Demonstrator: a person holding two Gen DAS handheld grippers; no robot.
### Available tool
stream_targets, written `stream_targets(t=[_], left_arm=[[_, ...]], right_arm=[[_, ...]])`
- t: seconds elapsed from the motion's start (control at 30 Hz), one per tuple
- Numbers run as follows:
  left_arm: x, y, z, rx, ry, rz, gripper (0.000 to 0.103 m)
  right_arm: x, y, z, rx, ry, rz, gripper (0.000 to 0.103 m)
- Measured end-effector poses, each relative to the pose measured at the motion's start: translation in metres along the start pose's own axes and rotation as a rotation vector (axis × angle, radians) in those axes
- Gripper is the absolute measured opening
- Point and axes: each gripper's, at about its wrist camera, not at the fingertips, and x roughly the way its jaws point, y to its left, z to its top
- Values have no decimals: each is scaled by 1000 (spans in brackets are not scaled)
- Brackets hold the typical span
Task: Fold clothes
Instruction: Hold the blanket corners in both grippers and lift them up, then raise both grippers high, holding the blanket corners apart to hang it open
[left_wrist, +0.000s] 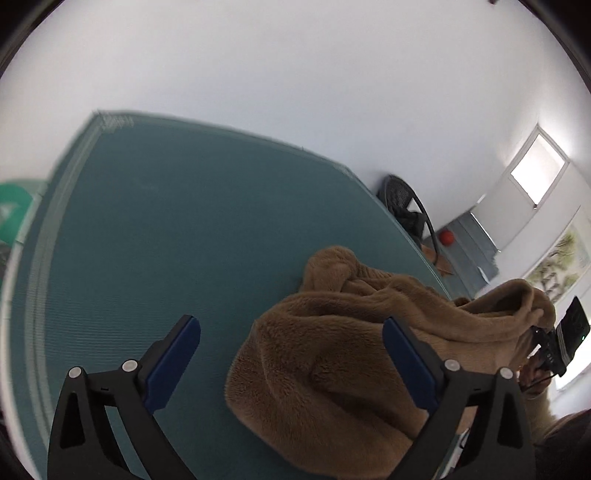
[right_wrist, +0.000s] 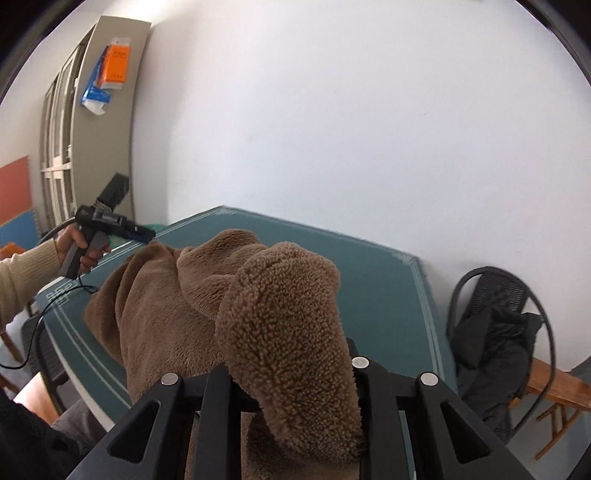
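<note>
A brown fleece garment (left_wrist: 332, 354) lies bunched on the teal table (left_wrist: 147, 240) toward its right side. My left gripper (left_wrist: 290, 354) is open, its blue pads (left_wrist: 173, 362) wide apart; the garment's left bulge sits between and below the fingers, untouched by the left pad. In the right wrist view, my right gripper (right_wrist: 291, 373) is shut on a fold of the brown fleece garment (right_wrist: 288, 332), which drapes over the jaws and hides the fingertips. That held edge is lifted off the table (right_wrist: 388, 295). The left gripper (right_wrist: 110, 225) hovers beyond the garment's far left side.
A white wall rises right behind the table. A black mesh chair with a dark jacket (right_wrist: 495, 343) stands at the table's right end, a wooden bench (right_wrist: 554, 391) beside it. A hand and beige sleeve (right_wrist: 22, 273) hold the left gripper. A grey cabinet (right_wrist: 74, 129) stands far left.
</note>
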Motion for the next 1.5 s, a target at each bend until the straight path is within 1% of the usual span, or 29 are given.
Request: stream_targets(t=[0.03,0.13,0.2,0.23,0.27,0.33,0.37,0.47,0.57,0.7,0.73,0.77,0.8,0.83,0.9,0.97,1.0,1.07,1.13,1.23,1.27,1.37,1.43,1.5], left_arm=[[6,0,0,-1,22,-22,100],[20,-15,-4,38,75,-80,100],[25,-27,-8,72,94,-96,100],[27,-33,-10,89,103,-103,97],[30,-39,-12,106,112,-110,85],[32,-48,-14,118,123,-131,69],[32,-54,-14,127,119,-143,69],[27,-67,-17,152,113,-232,69],[19,-77,-18,177,109,-309,74],[19,-91,-16,194,105,-298,73],[22,-95,-16,197,112,-277,62],[26,-99,-16,200,120,-255,34],[28,-101,-17,201,125,-217,19],[31,-104,-19,203,130,-176,14],[33,-110,-22,213,129,-105,13],[24,-119,-26,246,87,-41,13],[17,-123,-26,248,62,-29,13],[-8,-131,-25,235,-20,-9,13],[-46,-144,-21,244,-140,33,13],[-97,-160,-14,236,-313,66,13],[-122,-168,-11,224,-391,64,13],[-180,-188,-12,213,-565,58,13],[-219,-207,-17,237,-679,56,13],[-258,-231,-29,281,-794,45,13]], right_arm=[[-4,1,1,-4,-17,-27,22],[-19,6,6,-4,-79,-93,22],[-31,6,9,5,-120,-130,22],[-36,7,10,2,-140,-156,22],[-36,12,13,-13,-159,-190,22],[-32,21,17,-34,-182,-235,22],[-33,23,17,-39,-193,-255,22],[-39,26,19,-37,-225,-313,22],[-46,30,22,-42,-260,-353,22],[-56,36,26,-50,-305,-406,22],[-59,38,27,-52,-316,-420,22],[-60,39,28,-54,-326,-431,22],[-60,41,30,-56,-332,-442,22],[-61,41,31,-56,-342,-455,22],[-63,42,33,-54,-361,-483,22],[-65,42,35,-53,-381,-511,22],[-66,42,37,-52,-391,-525,22],[-70,39,42,-32,-418,-557,22],[-69,29,49,-5,-439,-575,22],[-64,15,63,39,-465,-584,22],[-62,9,69,59,-474,-580,22],[-57,-4,84,103,-510,-581,22],[-64,-8,96,125,-549,-584,22],[-82,-8,106,148,-611,-584,22]])
